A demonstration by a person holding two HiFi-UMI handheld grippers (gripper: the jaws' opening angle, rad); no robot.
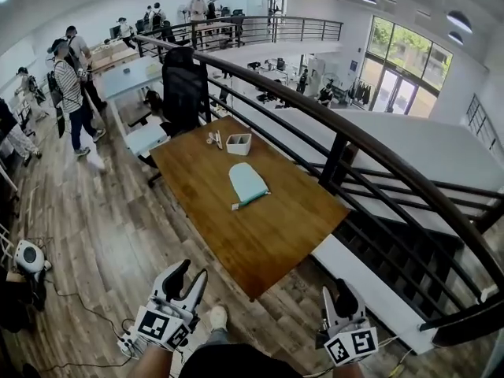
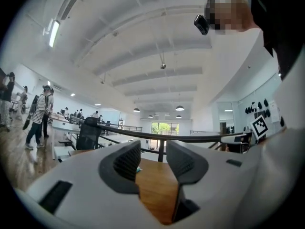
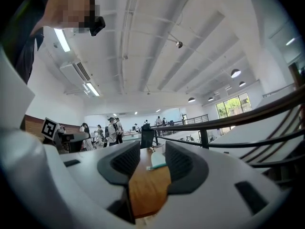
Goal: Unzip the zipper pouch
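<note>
The blue pouch [image 1: 249, 183] lies flat in the middle of the brown table [image 1: 272, 246], far ahead of my claws. My left claw [image 1: 192, 272] and right claw [image 1: 338, 290] wait near me, both open, holding nothing.

Head view steeply down, gripper views level across same table [image 1: 272, 239] (from its near end)
</note>
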